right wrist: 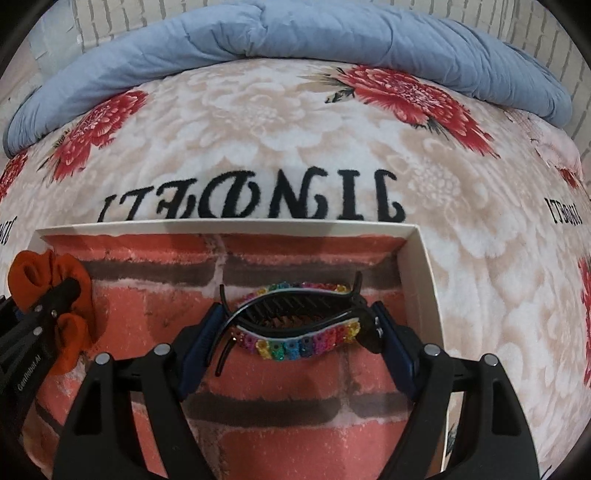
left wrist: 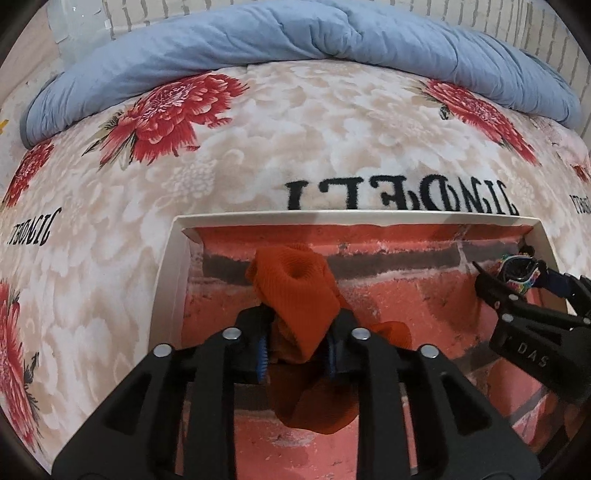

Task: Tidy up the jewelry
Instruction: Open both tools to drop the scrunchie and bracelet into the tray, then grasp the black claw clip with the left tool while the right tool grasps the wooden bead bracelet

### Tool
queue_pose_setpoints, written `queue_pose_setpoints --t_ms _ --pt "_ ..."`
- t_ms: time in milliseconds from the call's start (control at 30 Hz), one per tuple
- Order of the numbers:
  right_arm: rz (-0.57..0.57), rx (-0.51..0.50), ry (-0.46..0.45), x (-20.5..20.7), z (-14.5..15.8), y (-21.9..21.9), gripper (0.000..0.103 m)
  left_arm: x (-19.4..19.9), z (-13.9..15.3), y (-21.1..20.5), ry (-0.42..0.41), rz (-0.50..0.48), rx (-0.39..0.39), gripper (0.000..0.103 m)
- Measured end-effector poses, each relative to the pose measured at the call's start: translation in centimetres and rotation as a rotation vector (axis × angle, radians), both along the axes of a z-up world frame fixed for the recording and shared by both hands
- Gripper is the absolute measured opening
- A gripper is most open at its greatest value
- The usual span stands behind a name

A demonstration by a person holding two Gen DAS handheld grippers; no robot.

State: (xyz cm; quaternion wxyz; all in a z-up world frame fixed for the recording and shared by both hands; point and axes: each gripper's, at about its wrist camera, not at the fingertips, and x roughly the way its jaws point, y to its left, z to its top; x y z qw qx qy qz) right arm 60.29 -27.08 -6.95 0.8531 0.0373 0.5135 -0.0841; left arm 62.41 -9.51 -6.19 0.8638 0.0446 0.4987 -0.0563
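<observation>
My left gripper (left wrist: 297, 341) is shut on an orange fabric scrunchie (left wrist: 295, 291) and holds it over the floor of a white box (left wrist: 168, 280) lined with a red brick print. My right gripper (right wrist: 295, 332) is shut on a black hair claw clip with rainbow beads (right wrist: 295, 321), held lengthwise between its blue pads over the same box (right wrist: 421, 273), near its right wall. The scrunchie (right wrist: 70, 295) and left gripper (right wrist: 59, 295) show at the left edge of the right wrist view. The clip (left wrist: 517, 273) and right gripper (left wrist: 517, 295) show at the right of the left wrist view.
The box lies on a bed with a cream blanket (left wrist: 295, 140) with red flowers and black lettering. A rolled blue quilt (left wrist: 295, 37) lies along the far side. A white brick-pattern wall (right wrist: 110, 14) stands behind it.
</observation>
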Motion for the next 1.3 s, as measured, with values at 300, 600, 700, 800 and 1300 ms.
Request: queue_pose_setpoints --t_ms 300,600,700,800,1300 --pt "0.02 0.041 -0.004 -1.2 1.0 -0.5 0.08 -0.7 1.3 1.1 -0.009 0.021 -0.032 0.061" --pt "0.031 0.047 -0.106 -6.9 5.7 -2.0 0.088 -6.3 7.3 2.7 -0.12 0.048 -0.038 0.092" --pt "0.031 0.04 -0.128 -9.8 6.9 -2.5 0.089 -9.1 9.1 3.5 -0.159 0.066 -0.05 0.098" --pt "0.031 0.03 -0.147 -12.9 8.1 -3.0 0.09 -12.2 10.6 4.0 -0.164 0.054 -0.079 0.098" --pt "0.066 0.071 -0.261 -31.1 9.8 -4.2 0.097 -30.2 10.8 3.7 -0.224 0.003 -0.1 0.098"
